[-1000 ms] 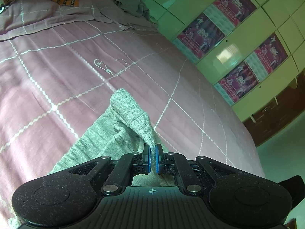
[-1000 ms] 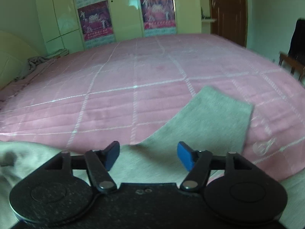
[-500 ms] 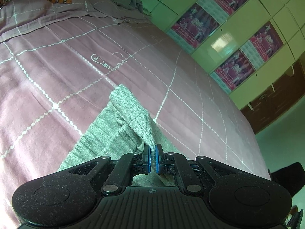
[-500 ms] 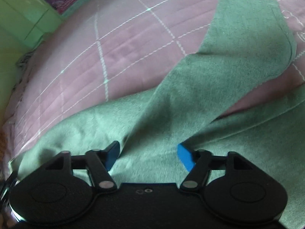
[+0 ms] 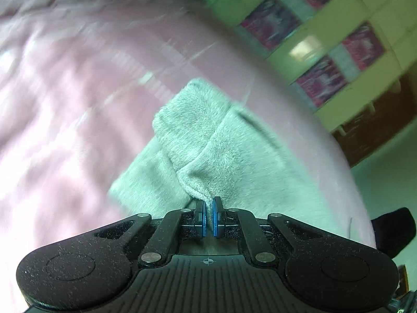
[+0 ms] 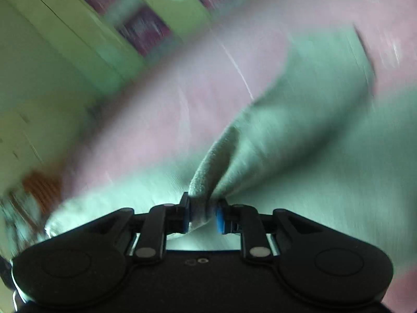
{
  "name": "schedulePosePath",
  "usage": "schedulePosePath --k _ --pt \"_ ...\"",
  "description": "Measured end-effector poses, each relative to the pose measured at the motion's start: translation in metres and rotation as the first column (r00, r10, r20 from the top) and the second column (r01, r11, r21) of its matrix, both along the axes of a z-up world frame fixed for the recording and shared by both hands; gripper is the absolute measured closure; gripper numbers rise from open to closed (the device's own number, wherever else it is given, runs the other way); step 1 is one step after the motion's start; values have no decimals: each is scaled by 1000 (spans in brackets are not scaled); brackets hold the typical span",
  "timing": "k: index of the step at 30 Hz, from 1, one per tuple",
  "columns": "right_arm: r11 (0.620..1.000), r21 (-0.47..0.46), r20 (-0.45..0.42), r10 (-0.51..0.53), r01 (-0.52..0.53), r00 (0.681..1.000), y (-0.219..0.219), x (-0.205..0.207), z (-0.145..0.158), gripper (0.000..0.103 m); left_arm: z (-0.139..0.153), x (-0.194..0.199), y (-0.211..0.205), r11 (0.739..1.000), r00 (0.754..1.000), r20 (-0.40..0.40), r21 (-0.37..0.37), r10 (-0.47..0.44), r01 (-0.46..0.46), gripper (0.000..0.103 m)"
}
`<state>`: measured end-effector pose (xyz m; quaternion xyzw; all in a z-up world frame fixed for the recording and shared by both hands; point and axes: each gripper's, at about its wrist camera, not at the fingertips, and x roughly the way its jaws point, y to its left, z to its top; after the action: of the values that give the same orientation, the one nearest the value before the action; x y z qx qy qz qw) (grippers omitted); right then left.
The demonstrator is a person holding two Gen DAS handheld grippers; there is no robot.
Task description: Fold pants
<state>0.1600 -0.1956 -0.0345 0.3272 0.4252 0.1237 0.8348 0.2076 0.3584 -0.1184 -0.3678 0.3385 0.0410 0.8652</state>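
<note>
On one bed (image 5: pixel 65 91), two tools (image 5: pixel 208 215) (image 6: pixel 202 215), one pants (image 5: pixel 208 135).

Right gripper (image 6: pixel 202 215) pinches a bunched fold of grey pants (image 6: pixel 299 120)

The pants (image 5: pixel 208 143) are soft grey cloth, fuzzy and matt, with a fine knit grain showing at the bunched edge near the left gripper (image 5: pixel 208 217). That gripper is black matt plastic, speckled with lint, with round bare-metal pins and smooth blue pads (image 5: pixel 215 216). The right gripper (image 6: pixel 202 217) looks the same: dull black plastic, metal pins, blue pads. The bedsheet (image 5: pixel 65 99) is matt pink cloth. Far right, the wardrobe (image 5: pixel 325 57) doors are glossy and reflect light.
</note>
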Motion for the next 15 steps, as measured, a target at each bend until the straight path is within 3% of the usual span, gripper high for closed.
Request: schedulePosePath --k 1,3,5,7,8,10,15 --pt "1000 15 -67 -7 8 998 0 -2 -18 84 -3 -7 3 999 1000 16 -38 24 -23 98" --pt "994 94 -60 -53 58 997 -8 -9 -30 78 -1 -11 5 996 998 27 -72 54 -52 98" --pt "992 98 -58 -72 78 996 -10 -10 -25 70 6 -9 4 997 998 25 -45 64 -63 95" --pt "995 37 -34 -93 95 995 -11 -14 -15 43 16 -6 3 996 996 25 -9 85 -85 81" --pt "994 11 -22 -111 111 994 -12 -14 -11 36 19 -7 5 995 995 35 -15 96 -95 74" --pt "992 9 -20 -123 123 992 -16 -13 -7 36 24 -10 7 992 990 61 0 125 -125 41" --pt "996 -5 -43 -88 88 995 -13 5 -17 39 23 0 20 988 986 56 -20 157 -156 37"
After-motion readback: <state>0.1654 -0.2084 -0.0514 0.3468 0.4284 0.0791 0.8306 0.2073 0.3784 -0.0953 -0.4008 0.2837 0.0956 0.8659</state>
